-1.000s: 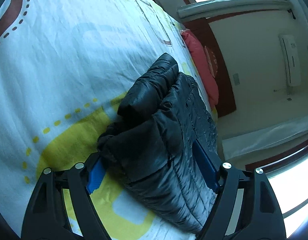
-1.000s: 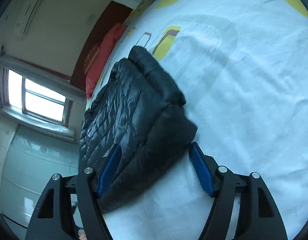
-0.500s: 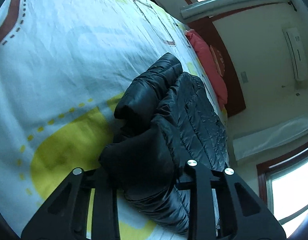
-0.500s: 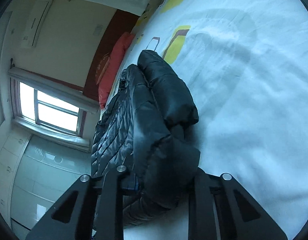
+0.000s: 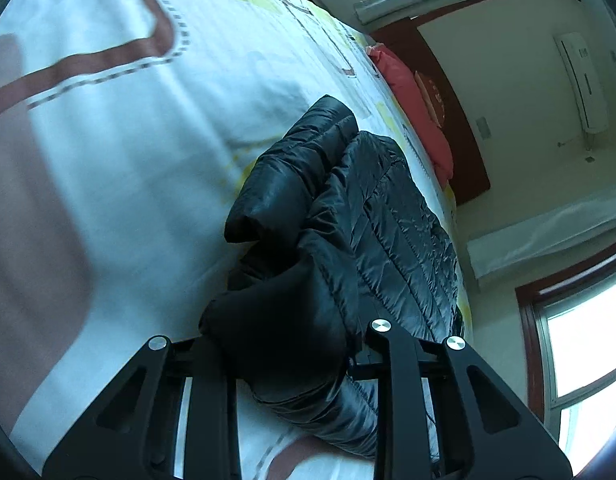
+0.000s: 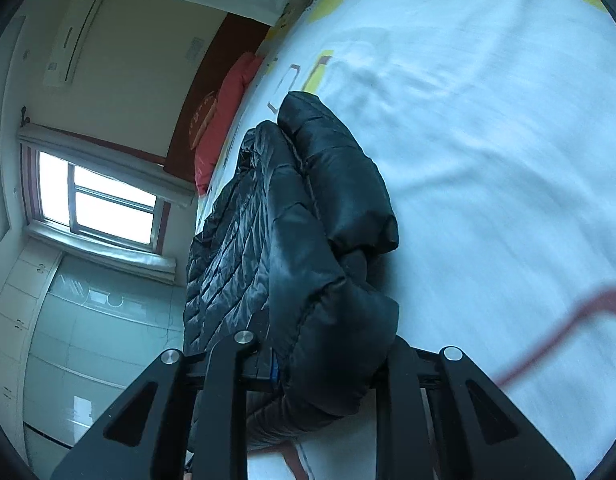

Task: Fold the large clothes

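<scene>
Black and puffy, the jacket (image 5: 372,220) looks soft, light and slippery. The left tool (image 5: 291,360) and right tool (image 6: 328,364) each squeeze its near end, a good thick place to hold.

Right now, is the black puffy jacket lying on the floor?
No, the black jacket lies on the patterned bed sheet, with its near end pinched in the left gripper.
</scene>
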Demonstrator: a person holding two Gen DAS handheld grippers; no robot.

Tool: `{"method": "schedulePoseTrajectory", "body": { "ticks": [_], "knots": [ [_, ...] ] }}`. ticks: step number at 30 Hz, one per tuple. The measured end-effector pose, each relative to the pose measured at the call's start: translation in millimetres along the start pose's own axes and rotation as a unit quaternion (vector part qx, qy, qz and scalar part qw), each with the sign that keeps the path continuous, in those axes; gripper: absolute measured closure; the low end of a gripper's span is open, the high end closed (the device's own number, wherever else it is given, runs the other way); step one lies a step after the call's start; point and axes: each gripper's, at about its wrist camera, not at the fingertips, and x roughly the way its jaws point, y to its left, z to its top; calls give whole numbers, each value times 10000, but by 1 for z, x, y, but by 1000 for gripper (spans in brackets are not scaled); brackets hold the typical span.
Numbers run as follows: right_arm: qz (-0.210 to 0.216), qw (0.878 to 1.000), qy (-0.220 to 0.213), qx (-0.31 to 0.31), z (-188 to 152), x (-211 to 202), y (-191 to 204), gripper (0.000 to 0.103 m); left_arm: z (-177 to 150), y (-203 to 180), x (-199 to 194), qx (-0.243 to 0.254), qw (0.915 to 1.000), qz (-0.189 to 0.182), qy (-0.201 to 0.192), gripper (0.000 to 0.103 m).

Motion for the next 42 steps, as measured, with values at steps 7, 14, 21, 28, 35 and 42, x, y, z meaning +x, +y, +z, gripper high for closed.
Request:
{"method": "schedulePoseTrajectory", "body": {
  "ticks": [7, 14, 21, 28, 35, 42],
  "knots": [
    [16, 9999, 94, 61, -18, -25, -13, 82, -24, 17, -36, -5, 10000, 32, -4, 77],
    [154, 9996, 102, 228, -13, -24, -22, 74, -27, 25, -44, 18, 10000, -4, -20, 65],
    [30, 9987, -293, 420, -8, -44, -37, 46, -25, 41, -62, -223, 9993, 176, -239, 38],
    [-71, 9992, -229, 313, 4, -31, -42, 68, -24, 46, -45, 26, 9998, 217, -45, 62],
    [-200, 9996, -171, -51, 10, -40, -35, 66, -19, 35, -59, 519, 9973, 502, -99, 45],
    [-796, 9944, -584, -376, 19, -69, -26, 58, -12, 37, -95, 901, 9876, 1211, -435, 41]
  ]
}}
